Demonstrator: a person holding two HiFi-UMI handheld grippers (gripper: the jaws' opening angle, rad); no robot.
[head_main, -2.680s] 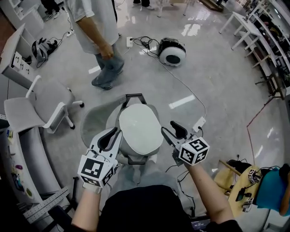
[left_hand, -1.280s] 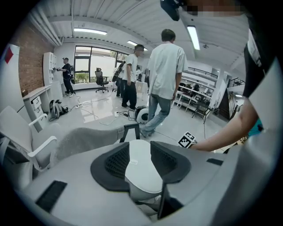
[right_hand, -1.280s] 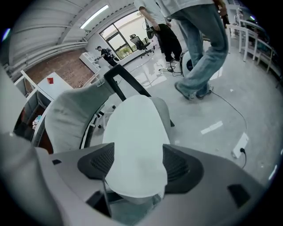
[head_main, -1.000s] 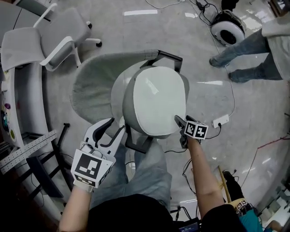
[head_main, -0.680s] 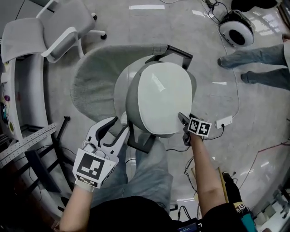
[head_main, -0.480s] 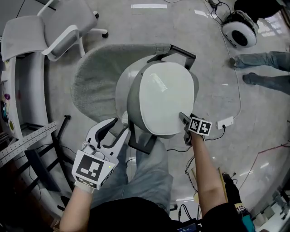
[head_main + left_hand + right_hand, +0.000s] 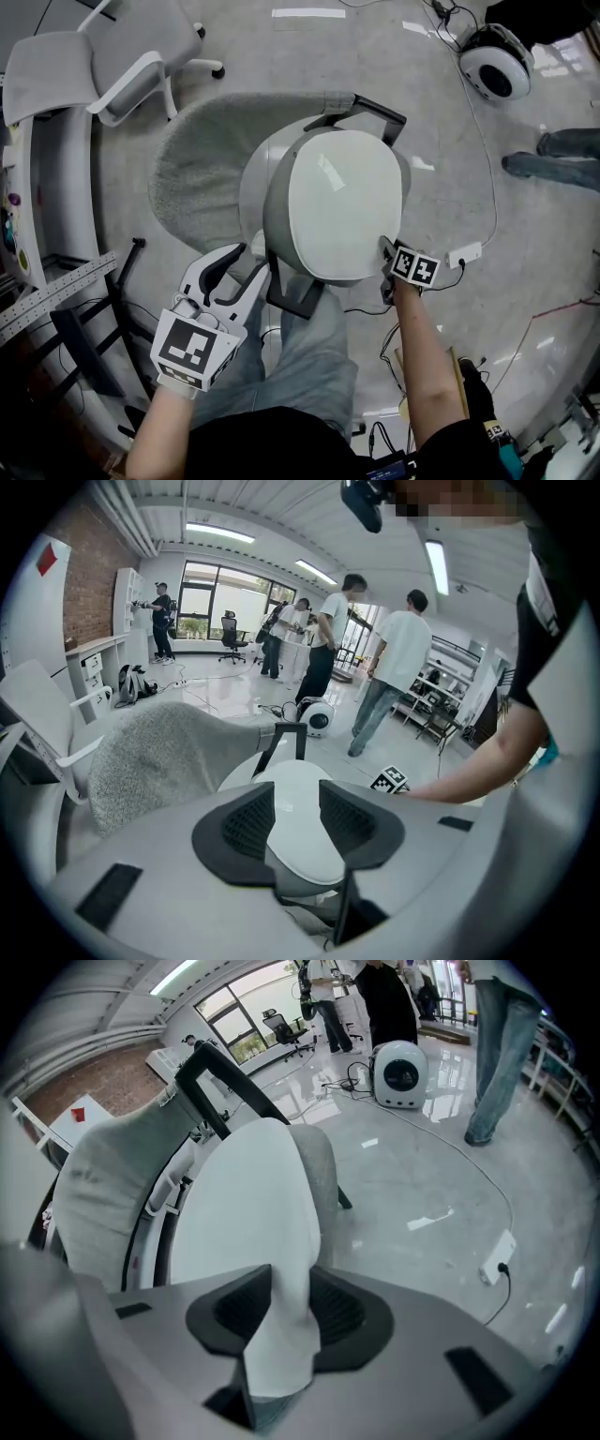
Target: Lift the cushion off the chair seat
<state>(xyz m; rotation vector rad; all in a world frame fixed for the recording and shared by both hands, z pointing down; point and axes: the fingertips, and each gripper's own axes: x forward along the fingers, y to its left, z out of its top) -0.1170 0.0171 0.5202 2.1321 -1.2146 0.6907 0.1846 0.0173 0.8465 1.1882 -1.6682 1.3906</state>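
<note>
A white oval cushion [image 7: 342, 202] lies on the grey chair seat [image 7: 272, 211]. My right gripper [image 7: 386, 251] is at the cushion's near right edge, pointing steeply down. Its jaws are closing, and in the right gripper view the cushion's [image 7: 253, 1213] thin edge is pinched between the pads of the right gripper [image 7: 289, 1312]. My left gripper [image 7: 246, 262] hovers open at the seat's near left corner, with nothing between its jaws. In the left gripper view the cushion [image 7: 295, 799] shows beyond the spread pads of the left gripper [image 7: 293, 819].
The chair's backrest [image 7: 202, 155] wears a fuzzy grey cover. A second white chair [image 7: 103, 66] stands at the far left, beside a rack [image 7: 52, 295]. A round white device [image 7: 497, 66], a power strip [image 7: 464, 254] and a person's legs [image 7: 558, 159] are at the right.
My right gripper's jaws have closed onto the cushion's edge after sinking a little. The person at the right has walked further out of view. My left gripper has stayed put.
</note>
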